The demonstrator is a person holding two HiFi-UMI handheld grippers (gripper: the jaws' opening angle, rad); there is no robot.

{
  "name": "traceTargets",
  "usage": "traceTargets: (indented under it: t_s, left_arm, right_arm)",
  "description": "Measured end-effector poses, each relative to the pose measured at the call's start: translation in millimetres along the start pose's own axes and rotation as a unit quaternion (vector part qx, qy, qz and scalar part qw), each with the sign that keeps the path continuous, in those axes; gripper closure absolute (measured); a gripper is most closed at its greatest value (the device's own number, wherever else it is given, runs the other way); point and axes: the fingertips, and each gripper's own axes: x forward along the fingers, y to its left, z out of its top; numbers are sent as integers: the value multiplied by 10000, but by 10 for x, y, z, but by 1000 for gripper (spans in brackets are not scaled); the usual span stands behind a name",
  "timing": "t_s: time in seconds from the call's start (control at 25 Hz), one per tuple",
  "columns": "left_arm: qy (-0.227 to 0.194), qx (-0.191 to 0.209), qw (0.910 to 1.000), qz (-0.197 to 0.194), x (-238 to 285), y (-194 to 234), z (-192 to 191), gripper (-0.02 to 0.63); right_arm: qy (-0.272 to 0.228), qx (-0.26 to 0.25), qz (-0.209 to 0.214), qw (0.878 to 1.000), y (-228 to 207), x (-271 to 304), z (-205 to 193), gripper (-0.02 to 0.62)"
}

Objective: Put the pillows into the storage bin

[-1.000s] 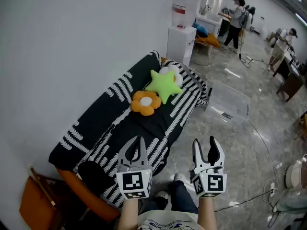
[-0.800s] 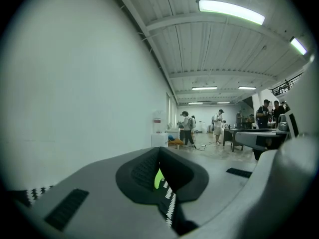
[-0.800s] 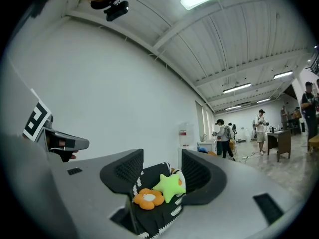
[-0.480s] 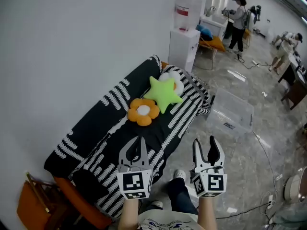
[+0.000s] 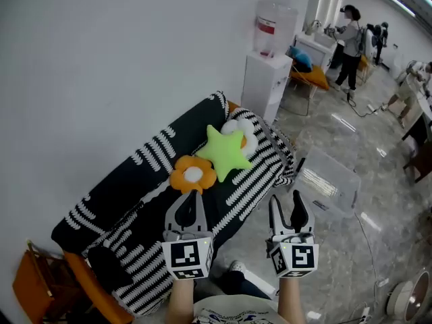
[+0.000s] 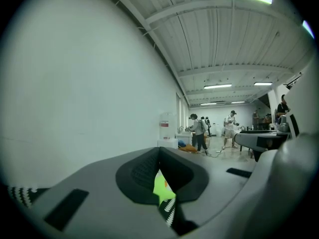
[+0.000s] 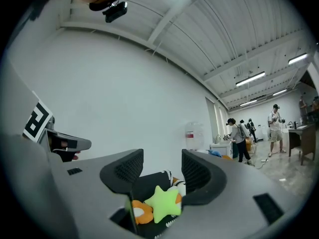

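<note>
Three pillows lie on a black-and-white striped sofa (image 5: 145, 181): a green star pillow (image 5: 226, 151), an orange flower pillow (image 5: 193, 175) and a white pillow (image 5: 241, 127) behind the star. The clear storage bin (image 5: 326, 181) stands on the floor to the sofa's right. My left gripper (image 5: 191, 196) hovers before the sofa, shut and empty. My right gripper (image 5: 287, 200) is beside it, open and empty. Between the right gripper's (image 7: 162, 156) jaws I see the star pillow (image 7: 163, 203) and flower pillow (image 7: 139, 211). Through the slit below the left gripper's (image 6: 159, 151) joined tips a sliver of green shows.
A white water dispenser (image 5: 268, 58) stands past the sofa's far end. An orange chair (image 5: 39, 290) is at the bottom left. Several people (image 5: 349, 36) work at tables in the far right of the room. A fan (image 5: 405, 304) sits on the floor at the bottom right.
The view has shifted forward and right, so the sofa, pillows and bin sit lower and nearer. Both grippers keep their pose and jaw state.
</note>
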Motion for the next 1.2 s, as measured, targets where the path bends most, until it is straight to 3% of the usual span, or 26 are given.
traceTargets:
  t_s: [0.36, 0.76, 1.2]
  left_arm:
    - [128, -48, 9997, 182, 737, -355, -55, 592]
    - [310, -62, 9993, 210, 1305, -475, -221, 592]
    - [300, -172, 9989, 310, 2488, -323, -157, 592]
  right_arm:
    - [103, 152, 178, 9997, -647, 550, -139, 354]
    - [329, 286, 252, 9987, -979, 970, -429, 354]
    - [408, 221, 462, 9979, -1327, 2161, -524, 354]
